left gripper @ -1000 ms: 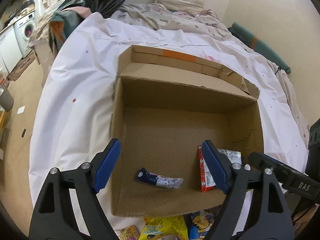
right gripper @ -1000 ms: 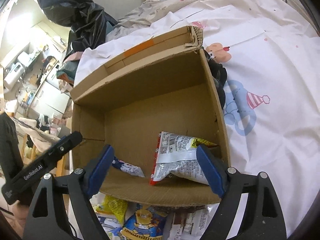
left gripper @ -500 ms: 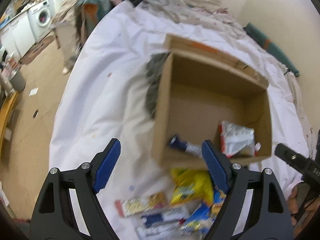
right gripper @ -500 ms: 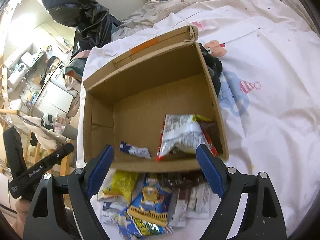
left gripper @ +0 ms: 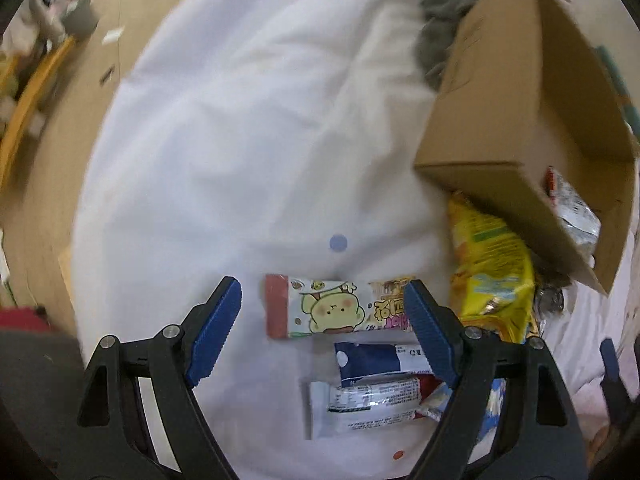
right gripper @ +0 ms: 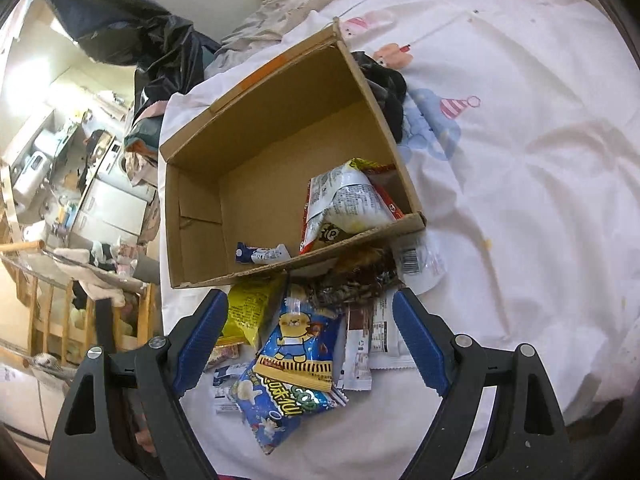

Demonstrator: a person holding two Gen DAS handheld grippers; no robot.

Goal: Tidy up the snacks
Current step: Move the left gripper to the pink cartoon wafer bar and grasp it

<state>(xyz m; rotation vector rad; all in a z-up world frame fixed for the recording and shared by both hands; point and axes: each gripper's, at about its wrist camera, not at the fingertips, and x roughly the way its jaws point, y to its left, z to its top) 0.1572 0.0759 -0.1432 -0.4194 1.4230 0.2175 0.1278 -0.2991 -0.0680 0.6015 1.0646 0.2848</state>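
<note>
Lying loose on the white sheet just before the cardboard box, the snack packets overlap in a heap, two more inside the box. Left gripper hangs spread over a cartoon-printed bar; right gripper gapes empty above the heap.

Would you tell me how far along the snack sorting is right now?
Early on. Done: a silver bag and a small blue bar lie in the cardboard box. In hand: nothing; the open left gripper frames the cartoon bar, and the right gripper is open. Left: the pile outside, including the yellow bag and blue bag.
</note>
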